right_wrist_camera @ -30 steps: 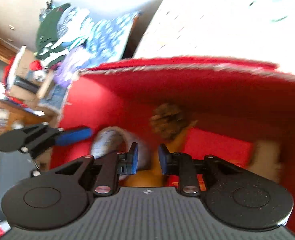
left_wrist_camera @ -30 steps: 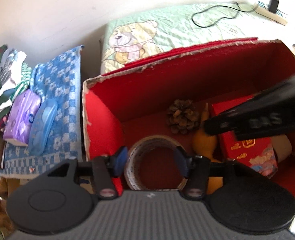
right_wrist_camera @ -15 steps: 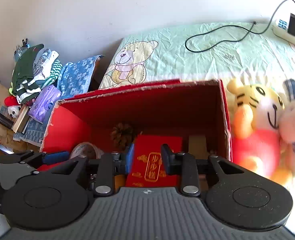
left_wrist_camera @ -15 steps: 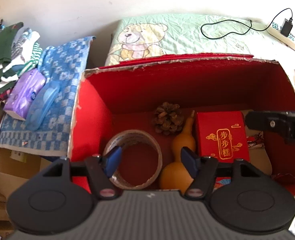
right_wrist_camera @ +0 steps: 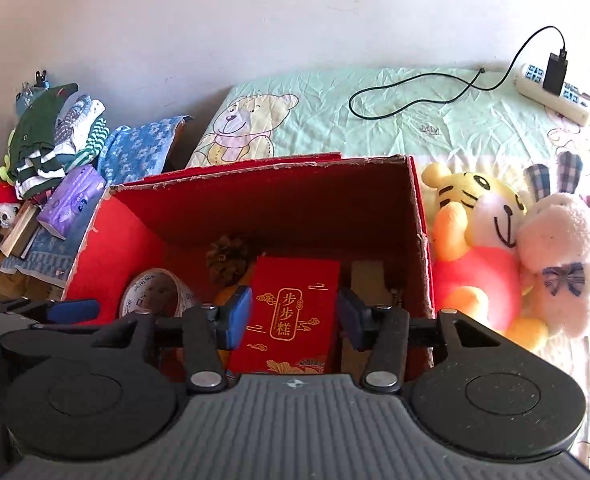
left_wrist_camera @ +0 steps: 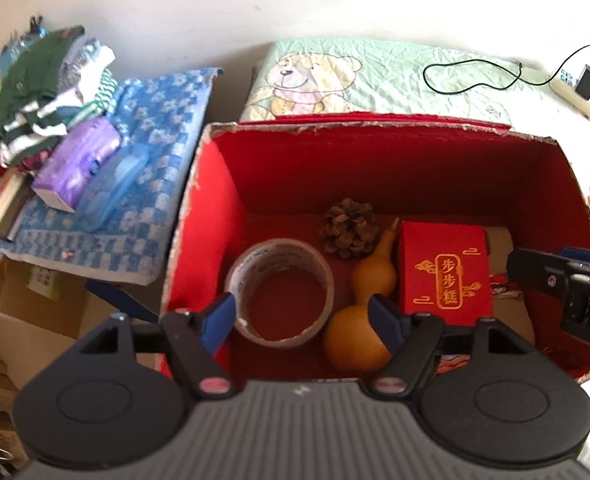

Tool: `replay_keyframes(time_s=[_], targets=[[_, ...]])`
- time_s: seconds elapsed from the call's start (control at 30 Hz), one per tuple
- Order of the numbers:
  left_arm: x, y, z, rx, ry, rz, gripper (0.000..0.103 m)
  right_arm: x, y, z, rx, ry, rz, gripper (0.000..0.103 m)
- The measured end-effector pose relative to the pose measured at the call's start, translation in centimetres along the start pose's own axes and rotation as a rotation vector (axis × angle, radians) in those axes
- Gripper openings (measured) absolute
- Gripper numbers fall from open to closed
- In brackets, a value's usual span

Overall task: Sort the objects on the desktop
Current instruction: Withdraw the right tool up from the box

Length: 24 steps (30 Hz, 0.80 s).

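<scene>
left gripper (left_wrist_camera: 303,316): jaws were opening, nothing pinched, over the tape roll (left_wrist_camera: 282,294) | right gripper (right_wrist_camera: 295,318): jaws were opening, holding nothing, over the red packet (right_wrist_camera: 291,312) | red box (left_wrist_camera: 415,168): tape roll, pine cone (left_wrist_camera: 349,226), gourd (left_wrist_camera: 359,320) and red packet sat inside | toy tiger (right_wrist_camera: 475,232): just beside the box

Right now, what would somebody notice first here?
Probably the big red box in the middle, holding a tape roll, a pine cone, a yellow gourd and a small red packet. To its right, a tiger plush and a bunny plush lie on the bed.
</scene>
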State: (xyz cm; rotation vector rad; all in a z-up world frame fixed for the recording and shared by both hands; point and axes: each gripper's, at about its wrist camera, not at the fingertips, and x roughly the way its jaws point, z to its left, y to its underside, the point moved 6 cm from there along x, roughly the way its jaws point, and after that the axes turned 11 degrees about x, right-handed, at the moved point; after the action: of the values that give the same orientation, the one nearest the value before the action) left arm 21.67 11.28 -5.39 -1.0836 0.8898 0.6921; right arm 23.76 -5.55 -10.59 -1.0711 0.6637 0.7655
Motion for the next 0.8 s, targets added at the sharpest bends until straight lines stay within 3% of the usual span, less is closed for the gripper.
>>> replay_keyframes(time_s=[0.07,0.2,0.53,0.63,0.8], targets=[[-0.4,0.1,-0.2,0.008,-0.029,-0.008,0.092,-0.1,0.2,-0.1,0.006,0.001,-0.001,0.058],[-1.0,0.2,-0.2,-0.001,-0.044,-0.014,0.097,-0.7,0.4,-0.3,0.011,0.015,-0.02,0.065],[-1.0,0.8,-0.3,-0.039,-0.059,0.017,0.1,-2.1,1.1,-1.3,0.025,0.019,-0.045,0.074],[-1.2,0.9,-0.4,-0.063,-0.027,0.011,0.1,-2.4,1.1,-1.4,0.02,0.028,-0.052,0.074],[-1.5,0.5,-0.3,-0.063,-0.074,-0.012,0.1,-2.8,1.0,-1.3,0.004,0.053,-0.076,0.079]])
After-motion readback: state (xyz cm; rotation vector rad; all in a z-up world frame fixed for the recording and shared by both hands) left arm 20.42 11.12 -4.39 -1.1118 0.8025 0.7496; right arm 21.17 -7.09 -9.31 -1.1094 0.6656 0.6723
